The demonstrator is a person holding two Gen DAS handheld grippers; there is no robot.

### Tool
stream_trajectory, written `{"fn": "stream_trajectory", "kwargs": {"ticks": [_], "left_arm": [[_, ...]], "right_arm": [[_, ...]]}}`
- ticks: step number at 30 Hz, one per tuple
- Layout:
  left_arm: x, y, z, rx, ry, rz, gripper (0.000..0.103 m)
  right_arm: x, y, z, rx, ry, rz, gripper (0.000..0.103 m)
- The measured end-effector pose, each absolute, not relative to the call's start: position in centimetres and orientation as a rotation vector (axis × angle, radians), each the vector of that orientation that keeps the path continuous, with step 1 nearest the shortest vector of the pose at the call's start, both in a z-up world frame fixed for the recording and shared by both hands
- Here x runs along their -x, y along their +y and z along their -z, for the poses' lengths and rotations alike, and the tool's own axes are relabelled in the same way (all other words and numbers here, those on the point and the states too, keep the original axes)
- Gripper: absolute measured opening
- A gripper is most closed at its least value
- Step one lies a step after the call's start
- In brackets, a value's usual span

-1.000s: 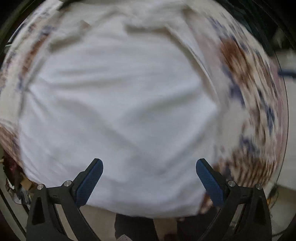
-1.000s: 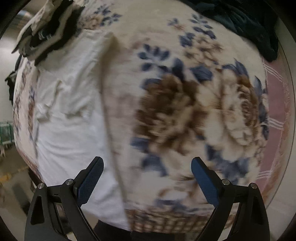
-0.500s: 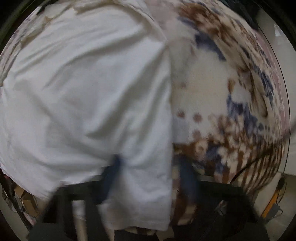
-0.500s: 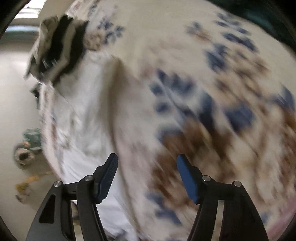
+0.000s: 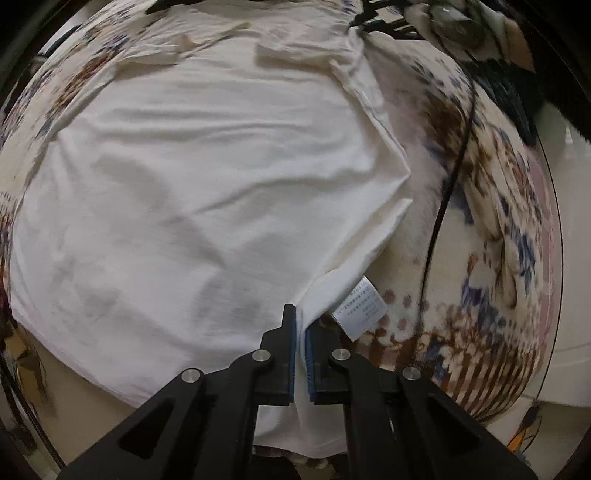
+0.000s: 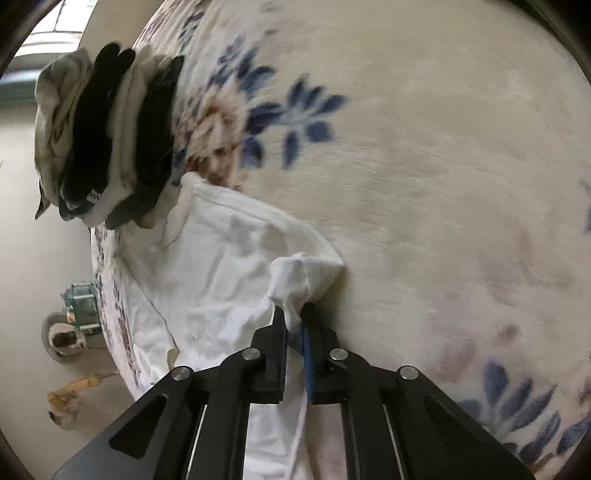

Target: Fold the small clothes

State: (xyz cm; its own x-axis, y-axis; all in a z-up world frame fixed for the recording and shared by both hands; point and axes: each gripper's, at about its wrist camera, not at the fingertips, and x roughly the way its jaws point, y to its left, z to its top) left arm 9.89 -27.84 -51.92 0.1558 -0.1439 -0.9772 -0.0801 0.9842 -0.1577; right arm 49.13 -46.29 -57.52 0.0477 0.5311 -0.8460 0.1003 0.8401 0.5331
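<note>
A white T-shirt lies spread flat on a floral blanket. My left gripper is shut on the shirt's near right hem corner, beside its white care label. In the right wrist view the same white shirt lies at the left. My right gripper is shut on a bunched-up corner of it, lifted slightly off the blanket.
A stack of folded black and white clothes sits on the blanket beyond the shirt. It also shows in the left wrist view at the top right, with a thin black cable. The bed edge and floor lie to the left.
Both grippers were open above the bed. Both have come down and closed on the white shirt: the left on the hem corner, the right on a bunched corner.
</note>
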Motion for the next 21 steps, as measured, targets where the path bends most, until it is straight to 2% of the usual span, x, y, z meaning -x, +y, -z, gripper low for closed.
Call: {"fn": "stream_trajectory", "kwargs": {"ticks": [3,5,7,15,16,17,21], "left_arm": [[-9.6,-26.7,51.8,0.207,1.407,0.022,0.002],[-9.0,-26.5,51.6,0.223,1.407,0.011,0.002],[-8.7,-26.5,51.6,0.234,1.406,0.005,0.002],[-8.2,-25.6,51.2,0.264,1.406,-0.005,0.002],[-8.1,-25.3,51.0,0.270,1.407,-0.009,0.002],[-8.0,-25.2,50.8,0.273,1.407,-0.014,0.002],[-7.3,-23.0,48.9,0.320,1.394,-0.052,0.002]], "right_arm": [[-49.5,-45.3,56.9,-0.535,1.545,-0.401,0.010],[-49.5,-46.0,56.6,-0.587,1.563,-0.410,0.031],[-49.4,-47.5,55.8,-0.631,1.521,-0.399,0.044],[-49.3,-50.2,57.5,-0.685,1.527,-0.350,0.044],[-49.2,-50.0,57.8,-0.680,1.517,-0.346,0.030],[-49.1,-49.4,57.9,-0.655,1.508,-0.336,0.005],[-48.8,-47.8,56.0,-0.583,1.485,-0.323,0.005]]}}
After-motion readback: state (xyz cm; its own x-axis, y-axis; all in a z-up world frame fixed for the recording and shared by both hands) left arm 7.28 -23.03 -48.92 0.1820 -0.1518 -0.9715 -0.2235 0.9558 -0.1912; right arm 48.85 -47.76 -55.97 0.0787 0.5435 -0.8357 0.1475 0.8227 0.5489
